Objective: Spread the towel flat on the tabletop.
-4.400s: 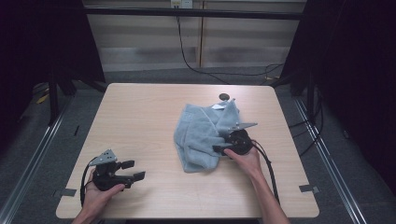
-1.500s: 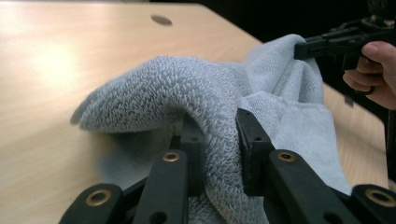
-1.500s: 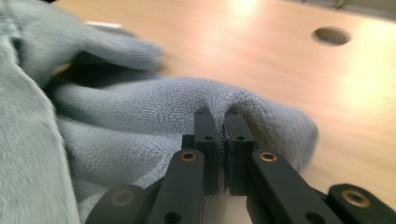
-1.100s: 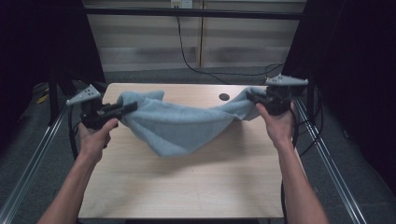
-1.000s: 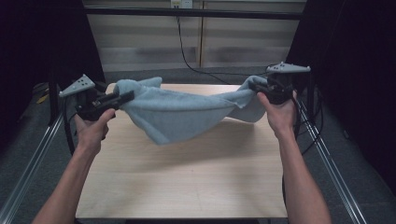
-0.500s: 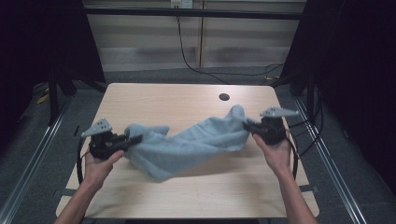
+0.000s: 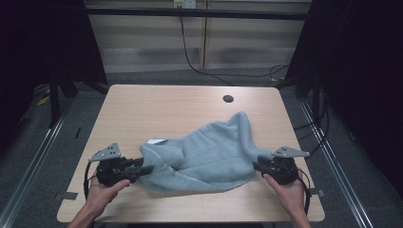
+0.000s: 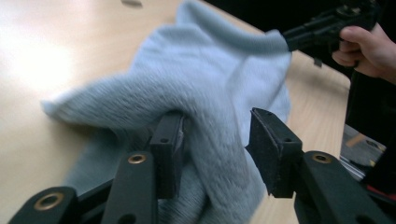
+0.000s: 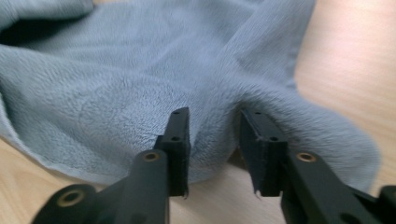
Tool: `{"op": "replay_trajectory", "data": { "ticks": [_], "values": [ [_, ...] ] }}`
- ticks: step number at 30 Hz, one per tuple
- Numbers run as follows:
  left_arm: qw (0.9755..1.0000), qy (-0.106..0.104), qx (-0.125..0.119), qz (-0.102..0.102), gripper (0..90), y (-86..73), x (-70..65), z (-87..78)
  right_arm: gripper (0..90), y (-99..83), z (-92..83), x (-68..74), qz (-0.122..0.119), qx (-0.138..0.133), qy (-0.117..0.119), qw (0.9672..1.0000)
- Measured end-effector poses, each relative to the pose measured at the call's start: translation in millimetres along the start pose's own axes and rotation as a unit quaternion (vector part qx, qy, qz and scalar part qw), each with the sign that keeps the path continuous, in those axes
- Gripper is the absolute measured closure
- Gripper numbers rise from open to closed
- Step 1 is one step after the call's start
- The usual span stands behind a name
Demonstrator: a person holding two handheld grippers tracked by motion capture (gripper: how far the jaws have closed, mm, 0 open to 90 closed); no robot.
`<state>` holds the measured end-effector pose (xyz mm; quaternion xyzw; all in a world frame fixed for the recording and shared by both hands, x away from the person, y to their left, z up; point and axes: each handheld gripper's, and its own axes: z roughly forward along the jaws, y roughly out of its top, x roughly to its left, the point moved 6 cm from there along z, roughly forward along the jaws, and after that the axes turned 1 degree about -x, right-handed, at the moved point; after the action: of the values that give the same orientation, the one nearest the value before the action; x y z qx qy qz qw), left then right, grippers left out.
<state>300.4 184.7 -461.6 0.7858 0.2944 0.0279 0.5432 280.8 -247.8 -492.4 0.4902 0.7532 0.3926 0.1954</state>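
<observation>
While the table (image 7: 142, 109) carries the load, the grey towel (image 7: 209, 156) lies rumpled on its near half, stretched between both hands. Left gripper (image 8: 217, 140) has just been opening: jaws apart, a fold of cloth loose between them, one pad brushing it. Right gripper (image 9: 212, 140) likewise has just been opening, a corner ridge sitting slack in the gap. Judgement: to release cleanly, spread the jaws fully, then back straight out low so the pile doesn't snag and drag the towel.
</observation>
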Motion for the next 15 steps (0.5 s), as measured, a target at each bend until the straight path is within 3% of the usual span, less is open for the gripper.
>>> {"op": "replay_trajectory", "data": {
  "ticks": [5, 6, 7, 8, 9, 10, 11, 12, 13, 15],
  "values": [
    [0.9991, 0.015, -0.038, -0.008, 51.5, 22.2, 16.3, -6.2, 59.8, 9.1, -13.4, 0.3, 0.013, -0.029, 0.01, 0.9994],
    [0.999, 0.019, -0.04, -0.011, 52.4, 24.8, 21.7, -4.8, 59.7, 8.8, -8.0, 10.6, 0.005, -0.024, 0.026, 0.9994],
    [0.9986, 0.021, -0.045, -0.016, 52.4, 26.8, 27.6, -2.8, 59.7, 8.8, -8.0, 10.6, 0.005, -0.024, 0.026, 0.9994],
    [0.9982, 0.021, -0.049, -0.026, 54.4, 27.6, 34.1, -0.7, 59.7, 6.8, 0.6, 24.4, -0.002, -0.02, 0.047, 0.9987],
    [0.9984, 0.015, -0.044, -0.032, 62.0, 26.2, 40.3, 2.8, 59.7, 6.1, 5.8, 32.0, -0.005, -0.021, 0.063, 0.9978],
    [0.9992, 0.02, -0.03, -0.016, 62.0, 22.4, 46.8, 7.0, 59.7, 6.1, 5.8, 32.0, -0.005, -0.021, 0.063, 0.9978],
    [0.9987, 0.049, -0.014, -0.008, 65.0, 16.6, 55.8, 12.4, 59.8, 4.7, 11.8, 40.0, -0.008, -0.013, 0.082, 0.9965],
    [0.998, 0.056, -0.01, -0.029, 66.0, 9.9, 63.7, 17.4, 60.0, 1.1, 23.8, 55.8, -0.033, 0.005, 0.125, 0.9915],
    [0.9977, 0.049, -0.006, -0.046, 66.0, 3.2, 68.4, 22.0, 60.0, 1.1, 23.8, 55.8, -0.033, 0.005, 0.125, 0.9915],
    [0.9979, 0.044, 0.021, -0.044, 65.1, -8.4, 69.2, 29.5, 56.7, -2.8, 38.9, 71.1, -0.04, 0.025, 0.145, 0.9884]
  ]
}}
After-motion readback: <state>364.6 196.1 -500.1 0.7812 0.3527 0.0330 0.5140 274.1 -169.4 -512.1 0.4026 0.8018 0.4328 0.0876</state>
